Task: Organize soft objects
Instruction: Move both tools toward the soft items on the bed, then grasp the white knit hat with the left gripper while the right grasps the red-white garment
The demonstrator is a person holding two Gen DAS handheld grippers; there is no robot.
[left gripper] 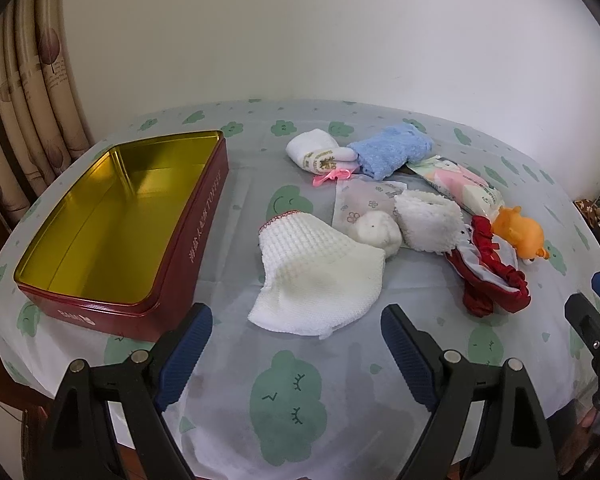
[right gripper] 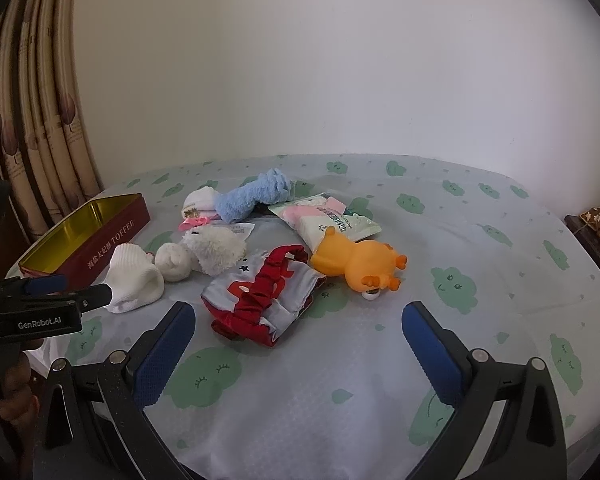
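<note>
An open red tin (left gripper: 188, 240) with a gold inside stands at the left; it also shows in the right wrist view (right gripper: 112, 232). A white knit cloth (left gripper: 320, 276) lies just beyond my open, empty left gripper (left gripper: 296, 340). Behind it lie a white plush toy (left gripper: 420, 220), a white sock roll (left gripper: 316, 150), a blue fuzzy cloth (left gripper: 392, 150), a red-and-grey ruffled garment (left gripper: 488, 276) and an orange rubber toy (left gripper: 520, 232). My right gripper (right gripper: 298, 332) is open and empty, just in front of the ruffled garment (right gripper: 268, 300) and the orange toy (right gripper: 356, 264).
The table (right gripper: 460, 240) has a pale cloth with green cloud prints. A plastic tissue pack (right gripper: 332, 220) lies behind the orange toy. A curtain (left gripper: 24, 92) hangs at the far left, a white wall behind. A dark cabinet (right gripper: 596, 232) stands at the right edge.
</note>
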